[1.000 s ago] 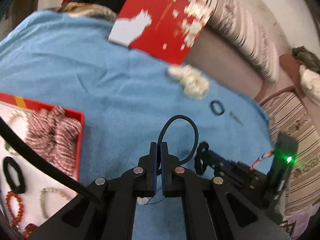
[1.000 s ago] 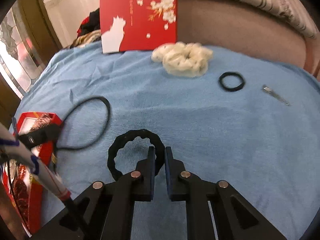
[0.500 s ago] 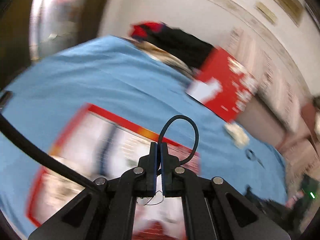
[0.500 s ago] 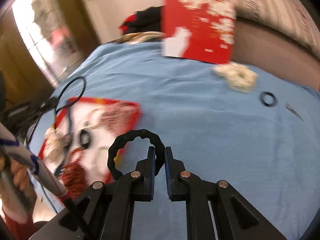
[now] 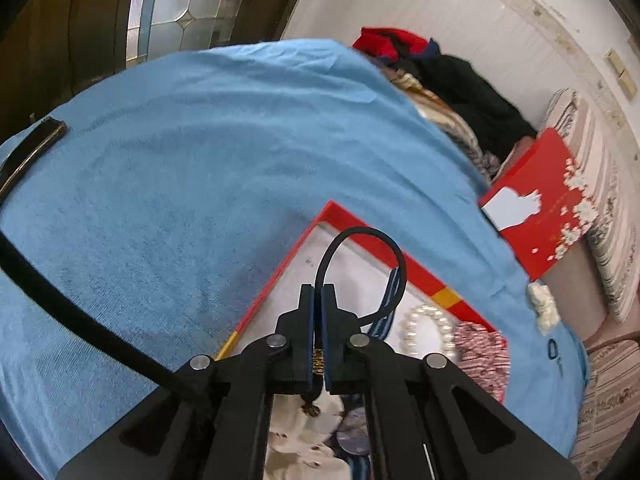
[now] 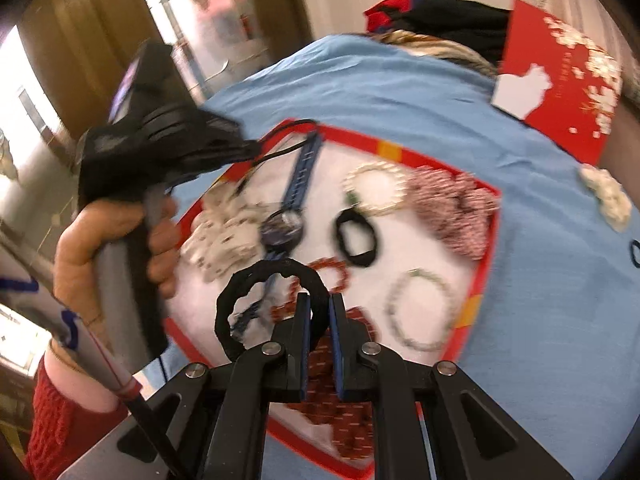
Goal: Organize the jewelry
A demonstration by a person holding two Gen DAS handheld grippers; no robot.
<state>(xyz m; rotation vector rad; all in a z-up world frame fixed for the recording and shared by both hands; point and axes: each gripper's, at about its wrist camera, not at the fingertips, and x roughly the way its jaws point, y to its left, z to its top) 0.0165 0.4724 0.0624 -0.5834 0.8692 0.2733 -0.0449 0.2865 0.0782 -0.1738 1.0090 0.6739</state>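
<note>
My left gripper (image 5: 318,292) is shut on a thin black hair tie (image 5: 360,256), whose loop stands up over the far corner of the red tray (image 5: 332,208). My right gripper (image 6: 318,300) is shut on a wavy black hair tie (image 6: 240,300) and hangs over the near side of the same tray (image 6: 486,264). In the right wrist view a hand (image 6: 104,248) holds the left gripper (image 6: 254,148) above the tray's left edge. The tray holds a blue watch (image 6: 284,226), a pearl bracelet (image 6: 376,188), a black scrunchie (image 6: 356,236) and a red-and-white scrunchie (image 6: 456,208).
A blue cloth (image 5: 200,140) covers the table. A red box lid (image 6: 560,80) leans at the back, next to a pile of clothes (image 5: 460,76). A white scrunchie (image 6: 608,196) and a small black tie (image 5: 553,349) lie on the cloth right of the tray.
Both grippers have swung left from the bare blue cloth to above the red tray, each still gripping its hair tie. Both views have rolled.
</note>
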